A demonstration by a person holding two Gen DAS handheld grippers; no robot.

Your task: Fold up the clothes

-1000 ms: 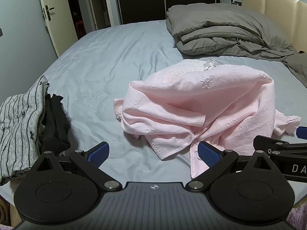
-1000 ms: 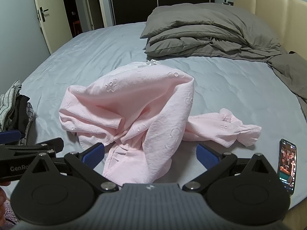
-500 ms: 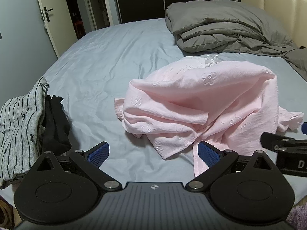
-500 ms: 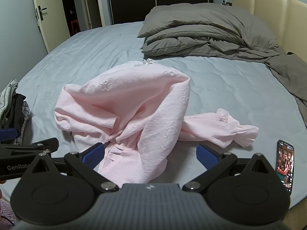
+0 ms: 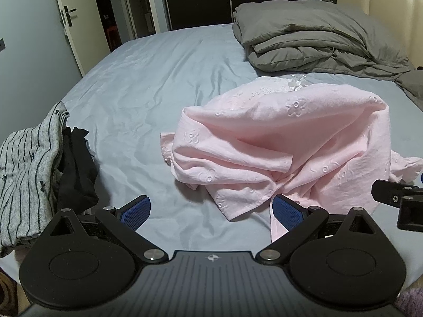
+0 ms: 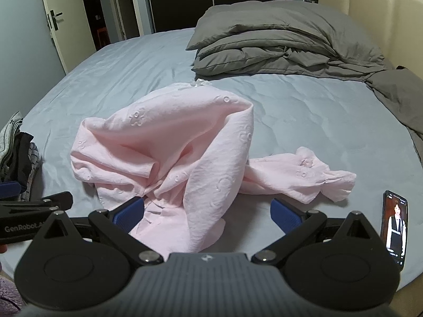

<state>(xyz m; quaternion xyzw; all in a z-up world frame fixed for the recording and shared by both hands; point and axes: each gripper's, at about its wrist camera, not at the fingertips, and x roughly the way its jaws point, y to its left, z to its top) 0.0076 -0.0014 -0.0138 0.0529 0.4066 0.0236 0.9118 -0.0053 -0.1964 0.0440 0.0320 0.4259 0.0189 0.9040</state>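
A crumpled pink garment (image 5: 277, 145) with embossed flowers lies heaped on the pale blue bed sheet (image 5: 148, 84), one sleeve trailing to the right (image 6: 298, 177). My left gripper (image 5: 210, 211) stands open just in front of the heap's near hem, its blue pads empty. The right gripper (image 6: 207, 210) is open too, low over the near edge of the pink garment (image 6: 171, 158), with cloth lying between its fingers but not clamped. Each gripper shows at the edge of the other's view.
A grey striped garment (image 5: 23, 169) and a black one (image 5: 76, 169) lie piled at the bed's left edge. Folded grey duvet and pillows (image 5: 312, 39) fill the head end by a cream headboard (image 6: 370, 8). A lit phone (image 6: 395, 224) rests at the near right edge.
Both grippers have eased slightly back and up from the pink heap, so it sits a little farther off in both views. The garment itself has not moved.
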